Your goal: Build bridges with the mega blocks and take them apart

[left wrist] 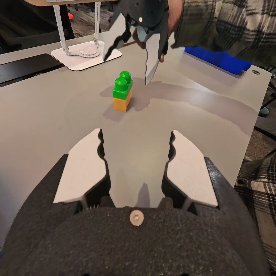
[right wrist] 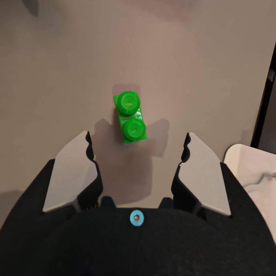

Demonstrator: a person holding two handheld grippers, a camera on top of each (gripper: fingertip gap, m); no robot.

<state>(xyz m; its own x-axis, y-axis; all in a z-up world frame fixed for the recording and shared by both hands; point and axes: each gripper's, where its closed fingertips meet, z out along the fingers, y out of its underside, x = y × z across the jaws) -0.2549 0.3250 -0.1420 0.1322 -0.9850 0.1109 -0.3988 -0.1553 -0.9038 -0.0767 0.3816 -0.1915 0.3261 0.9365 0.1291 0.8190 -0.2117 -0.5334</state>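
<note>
A green two-stud block (left wrist: pixel 122 86) sits stacked on a yellow block (left wrist: pixel 121 103) in the middle of the grey table (left wrist: pixel 44 112). My left gripper (left wrist: pixel 136 131) is open and empty, low over the table, a short way in front of the stack. My right gripper (left wrist: pixel 127 71) shows in the left wrist view above and behind the stack, pointing down, open and empty. In the right wrist view the green block (right wrist: pixel 130 118) is seen from above, just beyond my open right gripper (right wrist: pixel 138 132). The yellow block is hidden under it there.
A white stand (left wrist: pixel 86 55) with two thin legs stands at the back left of the table; its base shows at the right of the right wrist view (right wrist: pixel 250 164). A blue bin (left wrist: pixel 216 59) is at the back right. A plaid sleeve (left wrist: pixel 231 25) holds the right gripper. The table's edge runs down the right side.
</note>
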